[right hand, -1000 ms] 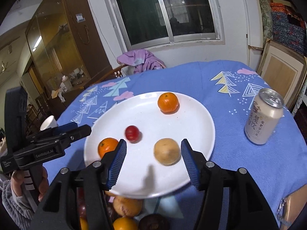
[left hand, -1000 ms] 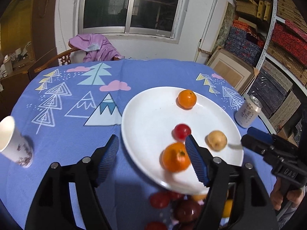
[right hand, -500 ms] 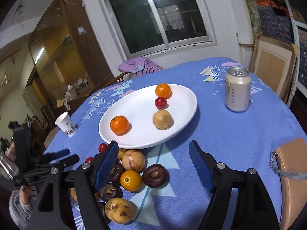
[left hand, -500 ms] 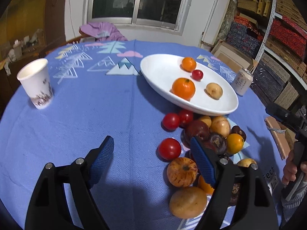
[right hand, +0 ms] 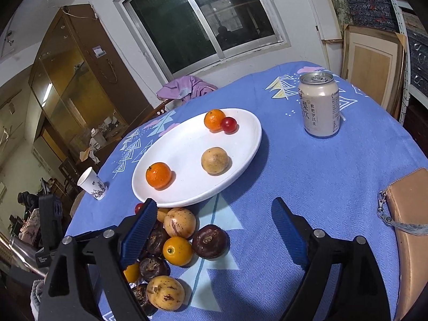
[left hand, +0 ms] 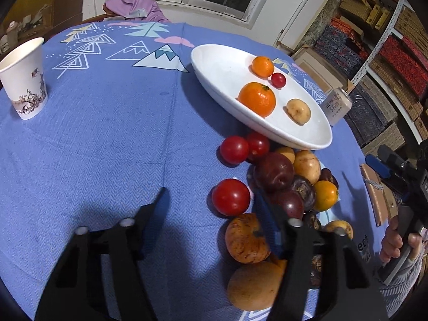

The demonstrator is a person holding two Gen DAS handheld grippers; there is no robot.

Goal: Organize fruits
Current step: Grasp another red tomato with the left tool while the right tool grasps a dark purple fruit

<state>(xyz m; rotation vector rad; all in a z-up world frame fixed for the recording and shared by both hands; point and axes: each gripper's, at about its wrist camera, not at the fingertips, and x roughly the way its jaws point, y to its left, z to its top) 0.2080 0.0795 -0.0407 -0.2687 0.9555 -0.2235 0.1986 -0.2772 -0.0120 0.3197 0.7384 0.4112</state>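
A white plate (left hand: 214,61) on the blue cloth holds two oranges (left hand: 257,99), a small red tomato and a tan fruit (right hand: 214,160). A pile of fruit (left hand: 283,179) lies in front of it: tomatoes, dark purple, tan and yellow ones. My left gripper (left hand: 211,200) hangs low over the pile's left edge with its jaws closing. A big red tomato (left hand: 230,196) sits between them beside the right finger, and the left pad is clear of it. My right gripper (right hand: 214,211) is over the pile's right side, jaws opening. A dark purple fruit (right hand: 210,240) lies between them, untouched.
A paper cup (left hand: 24,80) stands at the far left of the table. A drink can (right hand: 318,107) stands right of the plate. A tan zip pouch (right hand: 412,227) lies at the right edge. A chair with a purple garment (left hand: 133,8) stands behind the table, with shelves on the right.
Both grippers drew back from the plate to the fruit pile. The left one left an orange on the plate and narrowed its jaws. The right one left the tan fruit and widened.
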